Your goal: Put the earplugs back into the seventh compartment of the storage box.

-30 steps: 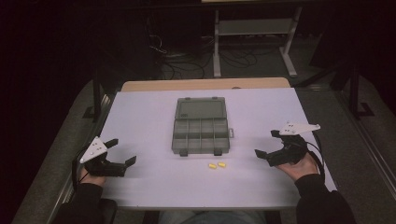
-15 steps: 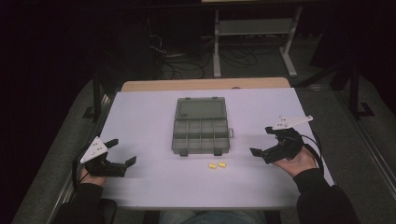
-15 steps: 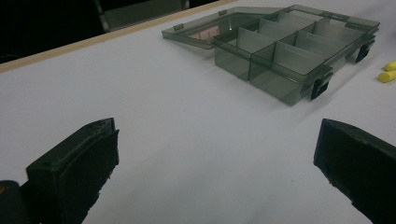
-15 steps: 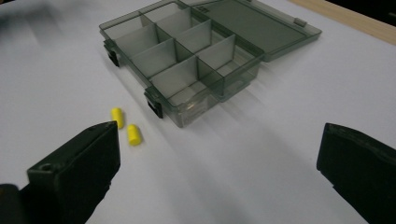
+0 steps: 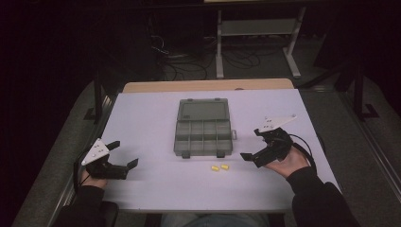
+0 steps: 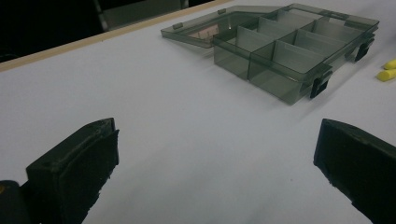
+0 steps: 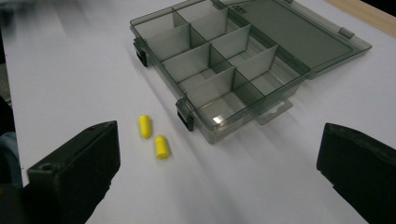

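High view, your right gripper (image 5: pixel 255 144): lifted off the table (image 5: pixel 142 118), jaws wide apart, nothing in them, aimed toward the two yellow earplugs (image 5: pixel 219 167) lying just in front of the box.
High view, your left gripper (image 5: pixel 120 156): resting low near the table's left edge, jaws apart and empty, well clear of the work.
High view, organizer box (image 5: pixel 203 135): mid-table, lid laid flat behind, so every compartment is reachable from above.
Left gripper view: both jaws spread over bare table; the box (image 6: pixel 289 56) sits well ahead, earplugs (image 6: pixel 387 70) at far right.
Right gripper view: earplugs (image 7: pixel 153 135) lie side by side, apart, just beside the box's (image 7: pixel 219 70) front latch; your jaws stand wide enough to take one.
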The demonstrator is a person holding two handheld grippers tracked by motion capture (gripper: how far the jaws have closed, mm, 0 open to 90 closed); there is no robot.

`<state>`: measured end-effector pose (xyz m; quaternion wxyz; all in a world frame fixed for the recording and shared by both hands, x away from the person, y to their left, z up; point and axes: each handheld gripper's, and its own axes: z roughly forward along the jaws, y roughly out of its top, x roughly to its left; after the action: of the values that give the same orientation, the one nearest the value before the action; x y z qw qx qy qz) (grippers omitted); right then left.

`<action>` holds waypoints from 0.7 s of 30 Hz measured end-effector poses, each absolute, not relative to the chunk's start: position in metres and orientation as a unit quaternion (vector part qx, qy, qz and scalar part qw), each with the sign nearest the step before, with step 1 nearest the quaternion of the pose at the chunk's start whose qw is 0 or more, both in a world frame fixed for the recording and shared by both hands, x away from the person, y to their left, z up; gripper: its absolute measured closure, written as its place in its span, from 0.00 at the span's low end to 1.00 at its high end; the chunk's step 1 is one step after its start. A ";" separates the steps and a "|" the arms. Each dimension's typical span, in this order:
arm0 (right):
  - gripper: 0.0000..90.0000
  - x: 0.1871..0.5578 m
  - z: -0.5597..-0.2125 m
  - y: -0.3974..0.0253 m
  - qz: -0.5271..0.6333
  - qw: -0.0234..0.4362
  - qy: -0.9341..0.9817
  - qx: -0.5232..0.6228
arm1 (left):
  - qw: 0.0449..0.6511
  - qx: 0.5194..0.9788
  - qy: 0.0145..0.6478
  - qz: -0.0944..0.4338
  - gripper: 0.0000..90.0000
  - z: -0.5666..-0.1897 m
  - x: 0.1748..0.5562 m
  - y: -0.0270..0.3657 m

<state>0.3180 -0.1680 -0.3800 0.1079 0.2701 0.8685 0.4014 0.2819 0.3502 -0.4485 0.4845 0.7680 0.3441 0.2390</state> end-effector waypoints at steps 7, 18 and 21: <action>0.00 0.319 -0.382 -0.159 0.396 0.103 0.875 0.261 | 0.484 0.768 0.344 0.239 0.00 -0.449 0.282 0.350; 0.00 0.320 -0.388 -0.145 0.383 0.089 0.885 0.249 | 0.484 0.770 0.343 0.238 0.00 -0.449 0.282 0.350; 0.00 0.321 -0.391 -0.140 0.376 0.083 0.890 0.244 | 0.484 0.770 0.342 0.238 0.00 -0.449 0.282 0.350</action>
<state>0.3206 -0.1397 -0.3910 0.0831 0.2445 0.8899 0.3761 0.2819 0.3497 -0.4488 0.4836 0.7697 0.3423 0.2379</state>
